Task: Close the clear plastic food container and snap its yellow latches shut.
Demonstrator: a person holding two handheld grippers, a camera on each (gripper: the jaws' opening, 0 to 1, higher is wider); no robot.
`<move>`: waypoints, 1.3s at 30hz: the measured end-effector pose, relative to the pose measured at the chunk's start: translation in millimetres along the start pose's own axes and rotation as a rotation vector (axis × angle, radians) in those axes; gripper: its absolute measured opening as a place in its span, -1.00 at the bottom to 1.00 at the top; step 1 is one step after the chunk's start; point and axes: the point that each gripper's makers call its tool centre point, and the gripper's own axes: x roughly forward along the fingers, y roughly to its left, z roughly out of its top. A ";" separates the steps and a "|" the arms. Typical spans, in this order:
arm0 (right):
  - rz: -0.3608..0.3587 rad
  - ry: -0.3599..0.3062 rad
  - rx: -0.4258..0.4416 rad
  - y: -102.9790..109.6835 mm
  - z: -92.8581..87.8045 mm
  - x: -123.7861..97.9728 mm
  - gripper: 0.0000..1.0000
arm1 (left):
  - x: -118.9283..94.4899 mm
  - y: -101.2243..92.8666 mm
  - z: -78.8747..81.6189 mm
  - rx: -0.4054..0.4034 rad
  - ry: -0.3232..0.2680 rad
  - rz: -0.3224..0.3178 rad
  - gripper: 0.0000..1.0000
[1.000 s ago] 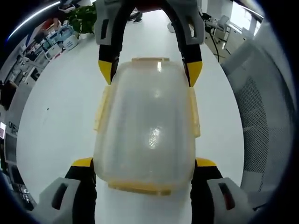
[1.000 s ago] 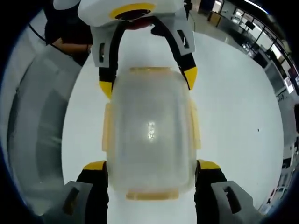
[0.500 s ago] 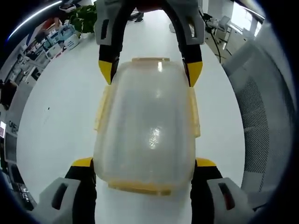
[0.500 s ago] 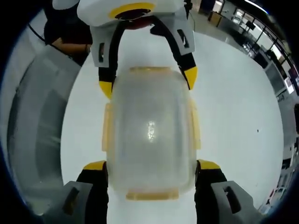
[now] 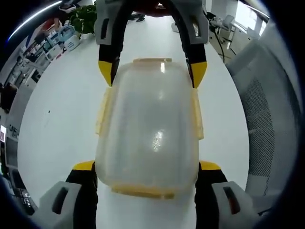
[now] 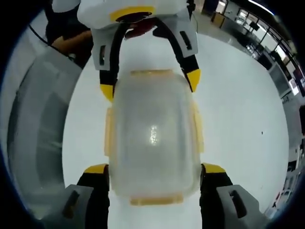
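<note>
The clear container (image 5: 147, 129) is lying on the white counter (image 5: 57, 119), long axis running straight from one gripper to the other. The left gripper (image 5: 147, 167) is straddling the near end, fingers wide and flanking its walls; the right gripper (image 6: 152, 169) is mirroring that opposite. Yellow latches (image 5: 143, 191) are sitting between each pair.

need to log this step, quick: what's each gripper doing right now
Left gripper: open, jaws straddling one end of the clear container, contact cannot be told.
Right gripper: open, jaws straddling the opposite end.
</note>
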 end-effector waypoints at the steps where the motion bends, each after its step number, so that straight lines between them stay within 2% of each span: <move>1: -0.016 0.001 0.012 -1.8 -0.1 0.3 0.79 | 0.0 0.1 1.8 0.009 -0.009 0.006 0.73; 5: -0.045 0.008 0.002 -1.6 -2.0 2.1 0.93 | -1.1 6.7 10.8 0.029 -0.039 0.061 0.97; 7: -0.055 0.000 0.000 -2.5 -0.8 1.2 0.96 | -2.1 9.4 11.5 0.025 -0.040 0.073 0.98; 18: -0.088 -0.018 0.032 0.1 -5.2 -3.4 0.93 | -3.7 2.0 3.6 0.013 -0.020 0.072 0.92; 25: -0.117 -0.045 0.072 3.3 -7.2 -9.0 0.93 | -7.0 -4.8 3.3 -0.020 -0.034 0.075 0.90; 32: -0.152 -0.079 0.117 6.9 -6.4 -15.6 0.93 | -15.6 -7.0 7.2 -0.067 -0.064 0.101 0.88; 34: -0.155 -0.113 0.161 9.5 -4.0 -15.6 0.94 | -16.9 -7.0 5.7 -0.073 -0.066 0.118 0.85; 39: -0.188 -0.128 0.172 12.3 -5.6 -18.0 0.94 | -20.4 -10.8 4.7 -0.097 -0.083 0.142 0.86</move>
